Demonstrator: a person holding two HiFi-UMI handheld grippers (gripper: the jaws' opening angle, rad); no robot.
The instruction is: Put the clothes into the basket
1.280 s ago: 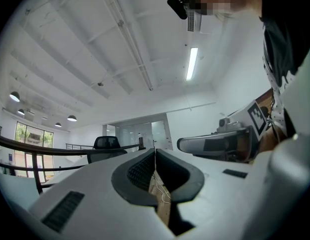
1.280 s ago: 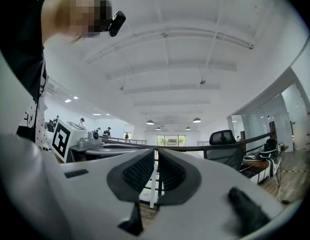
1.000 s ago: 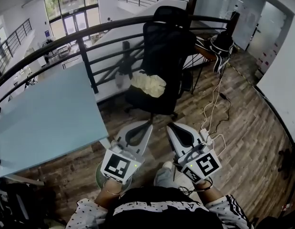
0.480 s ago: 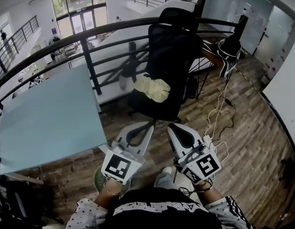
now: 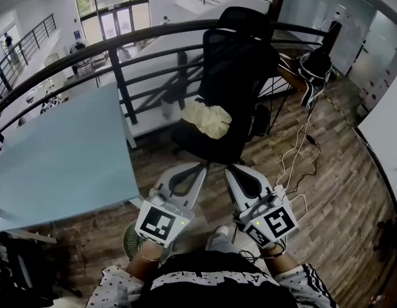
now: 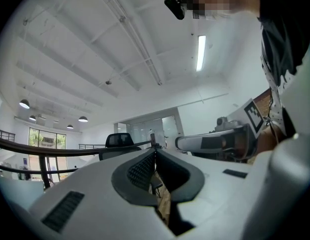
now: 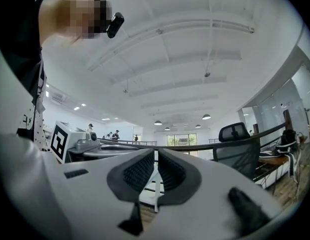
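Left gripper (image 5: 199,168) and right gripper (image 5: 229,171) fingers were shut, empty; clothes (image 5: 206,117) sat ahead on the chair (image 5: 240,63) seat, so arriving unopened would likely shove them off.

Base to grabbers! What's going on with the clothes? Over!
Left gripper and right gripper both shut, empty. Cream clothes lying on black chair seat ahead. Cables trail off to the right.
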